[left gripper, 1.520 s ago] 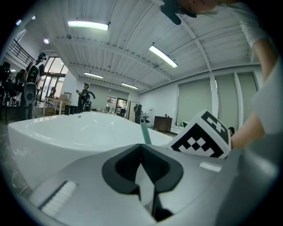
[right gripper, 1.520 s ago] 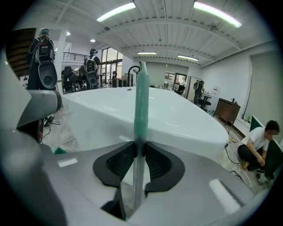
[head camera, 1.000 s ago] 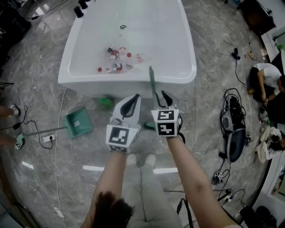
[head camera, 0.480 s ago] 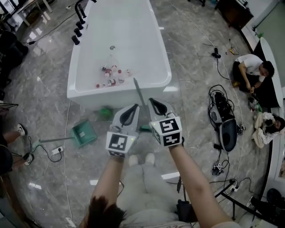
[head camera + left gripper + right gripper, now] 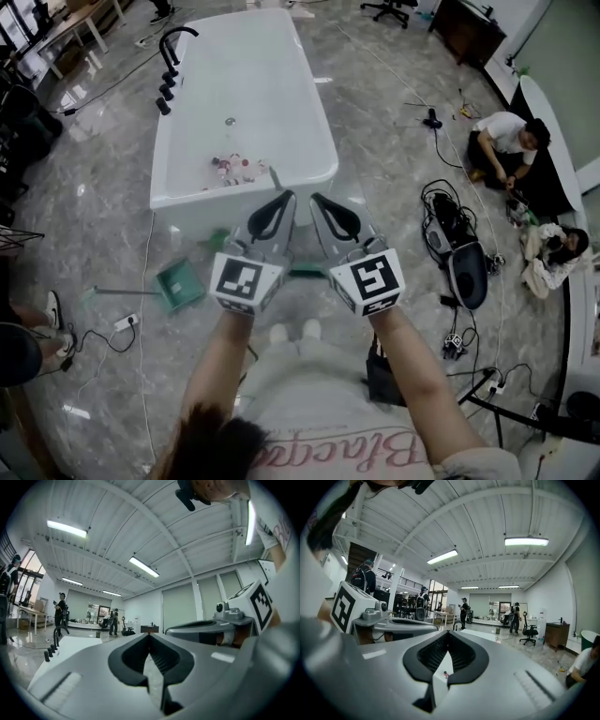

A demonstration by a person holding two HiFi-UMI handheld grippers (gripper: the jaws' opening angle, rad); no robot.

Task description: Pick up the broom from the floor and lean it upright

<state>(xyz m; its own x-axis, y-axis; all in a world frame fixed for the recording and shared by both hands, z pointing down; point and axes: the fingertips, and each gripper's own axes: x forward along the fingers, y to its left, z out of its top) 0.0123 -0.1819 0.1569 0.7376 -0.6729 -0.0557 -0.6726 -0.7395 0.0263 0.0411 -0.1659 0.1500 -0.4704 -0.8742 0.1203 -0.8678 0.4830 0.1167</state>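
Grey left tongs (image 5: 286,198), right tongs (image 5: 316,199) level, abreast

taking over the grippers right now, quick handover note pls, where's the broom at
Left gripper: jaws shut, nothing in them, raised beside the right one.
Right gripper: jaws shut, empty.
Broom: not held. Its handle tip shows between the grippers at the near rim of the bathtub and seems to lean there; its lower part is hidden behind the grippers.
Done: broom looks propped upright.
Left: check that it stands steady. The green dustpan lies on the floor to the left, outside this job.
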